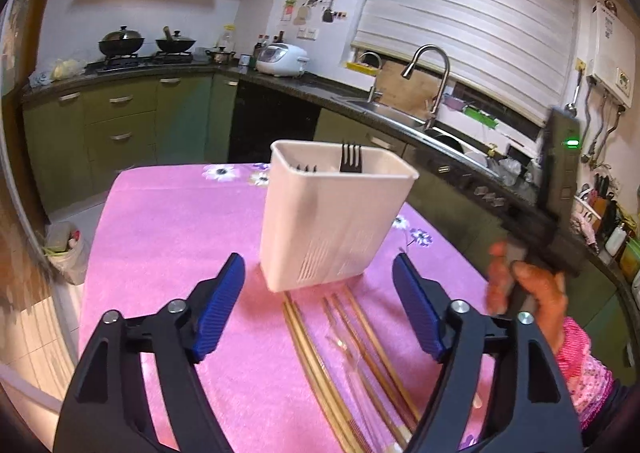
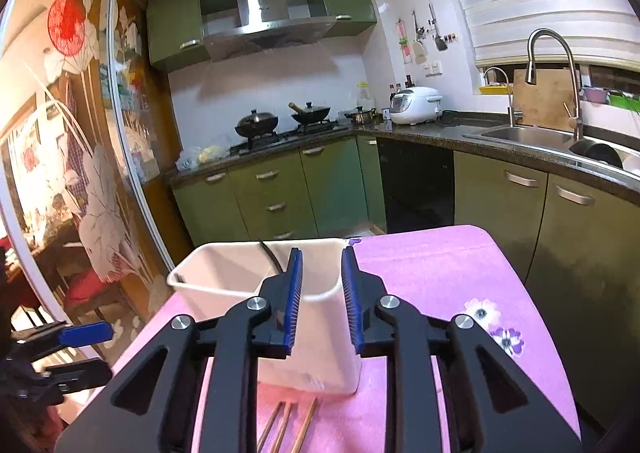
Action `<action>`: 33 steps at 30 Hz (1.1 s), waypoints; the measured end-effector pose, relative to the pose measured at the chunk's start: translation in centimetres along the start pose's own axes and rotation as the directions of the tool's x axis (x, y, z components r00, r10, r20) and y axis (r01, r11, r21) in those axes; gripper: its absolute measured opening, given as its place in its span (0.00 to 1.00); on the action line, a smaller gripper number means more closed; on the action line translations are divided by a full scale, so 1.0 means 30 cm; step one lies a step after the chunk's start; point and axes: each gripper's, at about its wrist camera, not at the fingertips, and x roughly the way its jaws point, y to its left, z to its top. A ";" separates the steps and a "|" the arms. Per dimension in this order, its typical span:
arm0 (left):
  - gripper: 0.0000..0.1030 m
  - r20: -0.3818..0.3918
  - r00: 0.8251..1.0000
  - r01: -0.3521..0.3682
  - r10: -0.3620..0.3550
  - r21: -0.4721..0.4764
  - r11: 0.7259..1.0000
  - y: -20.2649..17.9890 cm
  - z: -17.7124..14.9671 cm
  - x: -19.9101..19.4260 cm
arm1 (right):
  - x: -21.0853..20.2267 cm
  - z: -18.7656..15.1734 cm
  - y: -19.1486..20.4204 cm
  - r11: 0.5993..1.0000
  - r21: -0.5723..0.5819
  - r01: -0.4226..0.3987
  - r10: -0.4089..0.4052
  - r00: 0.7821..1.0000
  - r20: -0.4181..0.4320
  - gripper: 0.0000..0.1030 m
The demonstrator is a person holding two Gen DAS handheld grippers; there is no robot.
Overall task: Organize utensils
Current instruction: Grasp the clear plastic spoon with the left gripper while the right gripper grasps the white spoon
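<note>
On the pink worktop point(image 1: 168, 221) stands a white holder point(image 1: 332, 221) with forks point(image 1: 351, 159) inside, chopsticks point(image 1: 340, 353) lying just before it. The left gripper point(image 1: 320, 305), spread wide and empty, hovers above the chopsticks. The right gripper point(image 2: 321, 293), slightly parted, holds nothing over the holder's rim.

Chopsticks point(image 1: 360, 353) cut off below; fork point(image 1: 351, 159) handle hidden in holder point(image 1: 328, 221).
</note>
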 end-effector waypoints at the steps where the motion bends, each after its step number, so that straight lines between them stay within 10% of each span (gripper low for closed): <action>1: 0.77 -0.005 1.000 -0.023 0.023 0.002 1.000 0.001 -0.012 -0.002 | -0.024 -0.007 0.001 1.000 0.001 0.003 -0.003 1.000 0.005 0.22; 11: 0.82 -0.251 0.965 -0.088 0.083 -0.010 0.996 -0.013 -0.172 0.152 | -0.293 -0.158 -0.032 0.998 0.028 0.058 -0.057 0.998 -0.038 0.28; 22: 0.80 -0.239 0.963 -0.108 0.124 0.080 0.991 -0.181 -0.227 0.242 | -0.361 -0.234 -0.130 0.994 0.086 0.068 -0.060 0.994 -0.089 0.28; 33: 0.53 -0.263 0.958 -0.111 0.115 0.030 0.993 -0.189 -0.229 0.328 | -0.361 -0.224 -0.151 0.993 0.111 0.041 -0.031 0.995 -0.096 0.42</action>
